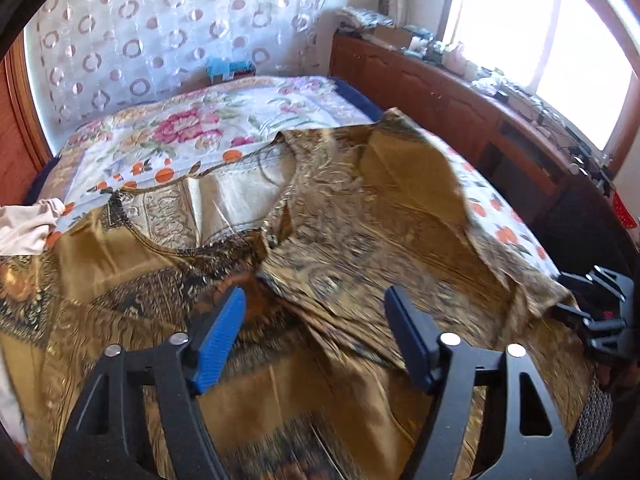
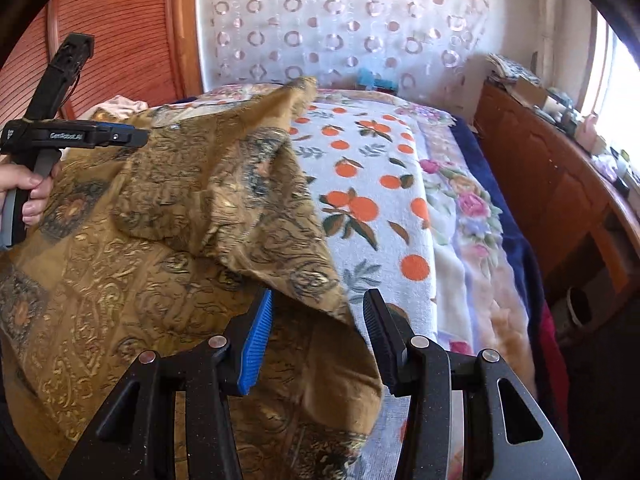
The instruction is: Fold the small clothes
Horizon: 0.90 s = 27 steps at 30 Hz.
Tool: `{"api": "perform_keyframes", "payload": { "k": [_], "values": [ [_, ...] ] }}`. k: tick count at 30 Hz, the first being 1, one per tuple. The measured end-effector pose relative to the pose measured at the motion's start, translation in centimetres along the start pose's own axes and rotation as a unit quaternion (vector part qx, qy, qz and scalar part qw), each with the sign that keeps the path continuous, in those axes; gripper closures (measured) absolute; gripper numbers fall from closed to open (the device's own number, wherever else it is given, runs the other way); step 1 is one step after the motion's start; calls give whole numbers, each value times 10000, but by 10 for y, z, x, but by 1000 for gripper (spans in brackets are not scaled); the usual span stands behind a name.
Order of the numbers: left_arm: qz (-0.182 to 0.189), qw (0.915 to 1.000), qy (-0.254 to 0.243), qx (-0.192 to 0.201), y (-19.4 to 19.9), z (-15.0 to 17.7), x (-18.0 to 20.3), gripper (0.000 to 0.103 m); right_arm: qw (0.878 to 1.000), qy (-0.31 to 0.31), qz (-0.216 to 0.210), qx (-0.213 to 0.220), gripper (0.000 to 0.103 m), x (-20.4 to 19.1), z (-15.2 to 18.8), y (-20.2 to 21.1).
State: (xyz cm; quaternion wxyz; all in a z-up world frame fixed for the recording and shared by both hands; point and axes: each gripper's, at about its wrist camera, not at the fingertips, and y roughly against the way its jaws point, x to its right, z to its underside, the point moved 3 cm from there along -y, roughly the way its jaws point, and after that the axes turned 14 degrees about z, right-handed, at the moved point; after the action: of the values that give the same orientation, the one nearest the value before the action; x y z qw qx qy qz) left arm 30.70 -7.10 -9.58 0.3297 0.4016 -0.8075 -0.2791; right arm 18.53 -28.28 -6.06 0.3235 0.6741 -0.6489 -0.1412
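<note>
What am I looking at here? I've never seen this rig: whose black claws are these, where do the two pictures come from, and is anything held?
No robot: a person holds a hand-operated claw in each hand, each carrying a camera looking along its fingers. One picture is from the left claw, the other from the right claw. A gold patterned garment lies on a bed over an orange-print blanket. Both claws are open. Cloth lies between the right claw's fingers, unpinched. The person's hand shows in the right claw's picture.

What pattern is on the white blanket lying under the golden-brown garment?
Orange fruits with green leaves on the white blanket, clearest in the right wrist view.
</note>
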Motion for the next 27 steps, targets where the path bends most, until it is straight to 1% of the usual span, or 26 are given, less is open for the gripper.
{"api": "perform_keyframes", "payload": {
  "k": [2, 3, 5, 6, 8, 9, 10, 12, 13, 15, 16, 18, 21, 23, 25, 27],
  "values": [
    [10, 9999, 84, -67, -7, -3, -6, 35, 9999, -75, -6, -73, 55, 2, 3, -6],
    [60, 9998, 142, -97, -10, -3, -8, 43, 9999, -121, -28, -114, 55, 3, 3, -7],
    [170, 9995, 253, -124, -13, -4, -10, 45, 9996, -228, -85, -130, 55, 7, 4, -8],
    [236, 9993, 271, -82, -13, -5, -9, 50, 9996, -256, -78, -128, 55, 7, 4, -8],
    [237, 9994, 242, -64, -13, -7, -7, 55, 9997, -226, -68, -89, 54, 10, 8, -12],
    [219, 9995, 206, -46, -12, -7, -6, 64, 9997, -225, -67, -78, 54, 11, 9, -14],
    [205, 9996, 168, -35, -12, -8, -5, 79, 9997, -234, -68, -72, 54, 12, 9, -13],
    [114, 9999, 82, -1, -7, -6, -2, 89, 9997, -230, -75, -62, 54, 13, 11, -14],
    [133, 9999, 60, 20, -5, -5, -2, 95, 9997, -231, -78, -63, 54, 13, 11, -14],
    [258, 9997, 22, 8, 1, -2, 1, 97, 9997, -220, -71, -61, 54, 13, 11, -14],
    [246, 9997, -8, 32, 3, -2, 1, 98, 9997, -217, -71, -61, 54, 14, 12, -14],
    [193, 9996, -128, 145, 15, -1, 5, 98, 9997, -218, -79, -64, 54, 15, 12, -15],
    [223, 9990, -153, 363, 35, 0, 7, 98, 9997, -217, -70, -71, 53, 16, 13, -16],
    [189, 9985, -108, 503, 50, 1, 7, 98, 9997, -211, -73, -75, 52, 16, 12, -16],
    [189, 9973, -10, 703, 69, 9, 6, 98, 9997, -213, -75, -80, 52, 17, 11, -16],
    [114, 9970, 114, 760, 78, 21, 0, 98, 9997, -217, -70, -76, 52, 18, 12, -16]
  ]
}}
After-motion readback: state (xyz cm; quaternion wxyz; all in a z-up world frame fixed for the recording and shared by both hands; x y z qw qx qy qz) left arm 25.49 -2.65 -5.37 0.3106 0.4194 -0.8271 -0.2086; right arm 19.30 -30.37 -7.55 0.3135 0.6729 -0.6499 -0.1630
